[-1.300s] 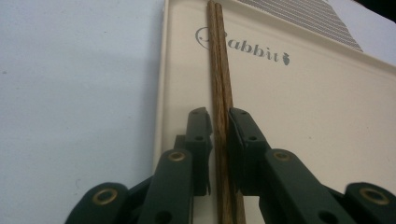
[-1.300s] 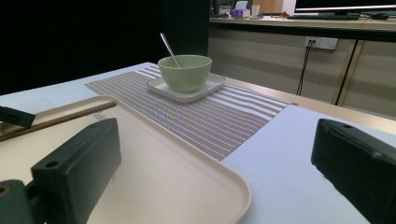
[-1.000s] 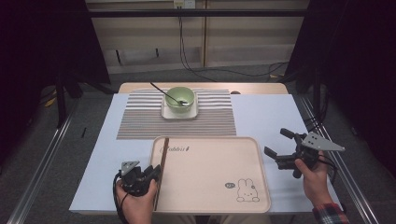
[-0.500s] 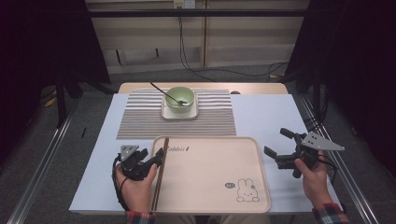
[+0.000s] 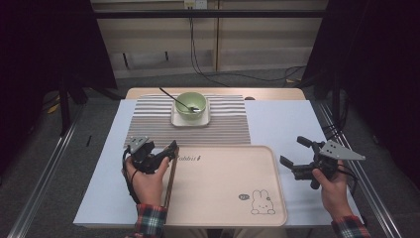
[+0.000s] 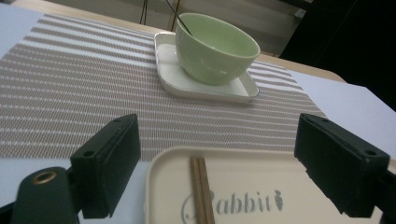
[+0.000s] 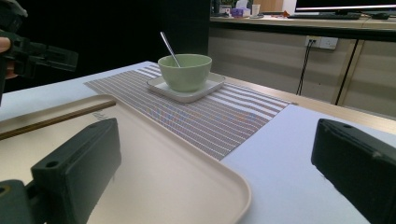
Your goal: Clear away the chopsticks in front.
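A pair of brown chopsticks [image 5: 171,174] lies along the left side of the beige rabbit tray [image 5: 223,198]. My left gripper [image 5: 168,152] hovers over the tray's far left corner. Its jaws have just been opening and now stand wide, and nothing is pressed between them. In the left gripper view [image 6: 219,144] the chopsticks [image 6: 201,186] rest on the tray [image 6: 261,177] below the gap. My right gripper [image 5: 291,150] waits open beside the tray's right edge, jaws empty [image 7: 215,158]. A green bowl [image 5: 191,105] with a spoon [image 5: 174,97] sits on a white square saucer [image 5: 190,119].
The saucer stands on a striped placemat [image 5: 148,124] beyond the tray, all on a pale blue table cover [image 5: 282,124]. Metal rails [image 5: 44,173] run along both sides of the table. Bare cover lies to the right of the placemat.
The left gripper has travelled away from the person along the tray's left edge, risen a little, and its jaws have spread. The chopsticks stay on the tray. The right gripper has held still.
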`<control>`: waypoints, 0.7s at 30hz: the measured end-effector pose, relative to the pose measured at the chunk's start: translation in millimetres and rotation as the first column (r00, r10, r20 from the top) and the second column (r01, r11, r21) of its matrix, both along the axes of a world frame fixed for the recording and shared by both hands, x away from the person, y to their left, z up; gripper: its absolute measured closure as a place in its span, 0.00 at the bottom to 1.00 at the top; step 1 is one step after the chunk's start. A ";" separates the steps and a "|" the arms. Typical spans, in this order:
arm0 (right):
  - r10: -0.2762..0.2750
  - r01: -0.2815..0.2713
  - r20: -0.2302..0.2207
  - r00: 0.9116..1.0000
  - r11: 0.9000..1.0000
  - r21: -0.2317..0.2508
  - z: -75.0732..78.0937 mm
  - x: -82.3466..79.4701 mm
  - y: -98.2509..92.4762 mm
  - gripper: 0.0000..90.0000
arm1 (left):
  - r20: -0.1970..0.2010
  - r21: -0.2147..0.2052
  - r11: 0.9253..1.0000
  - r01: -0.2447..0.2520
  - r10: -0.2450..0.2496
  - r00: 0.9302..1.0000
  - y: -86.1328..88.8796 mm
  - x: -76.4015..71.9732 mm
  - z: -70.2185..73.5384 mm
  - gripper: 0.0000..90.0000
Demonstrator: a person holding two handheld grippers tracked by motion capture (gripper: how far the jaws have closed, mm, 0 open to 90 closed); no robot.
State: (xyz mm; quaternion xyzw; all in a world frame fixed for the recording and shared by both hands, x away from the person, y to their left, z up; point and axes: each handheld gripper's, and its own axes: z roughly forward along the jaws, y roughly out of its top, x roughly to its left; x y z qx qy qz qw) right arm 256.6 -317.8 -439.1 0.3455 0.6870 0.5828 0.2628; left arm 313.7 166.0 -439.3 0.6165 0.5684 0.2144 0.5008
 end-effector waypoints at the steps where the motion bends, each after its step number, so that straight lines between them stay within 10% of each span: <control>1: 0.000 0.000 0.001 1.000 1.000 -0.002 0.1 0.1 -0.1 0.01 | 0.003 0.002 1.000 0.002 -0.002 1.000 0.1 2.5 1.4 0.16; 21: -0.005 0.005 -0.003 1.000 1.000 0.003 0.5 -0.7 -0.5 0.01 | 0.047 0.013 1.000 0.001 -0.001 0.999 -0.4 48.7 17.6 0.11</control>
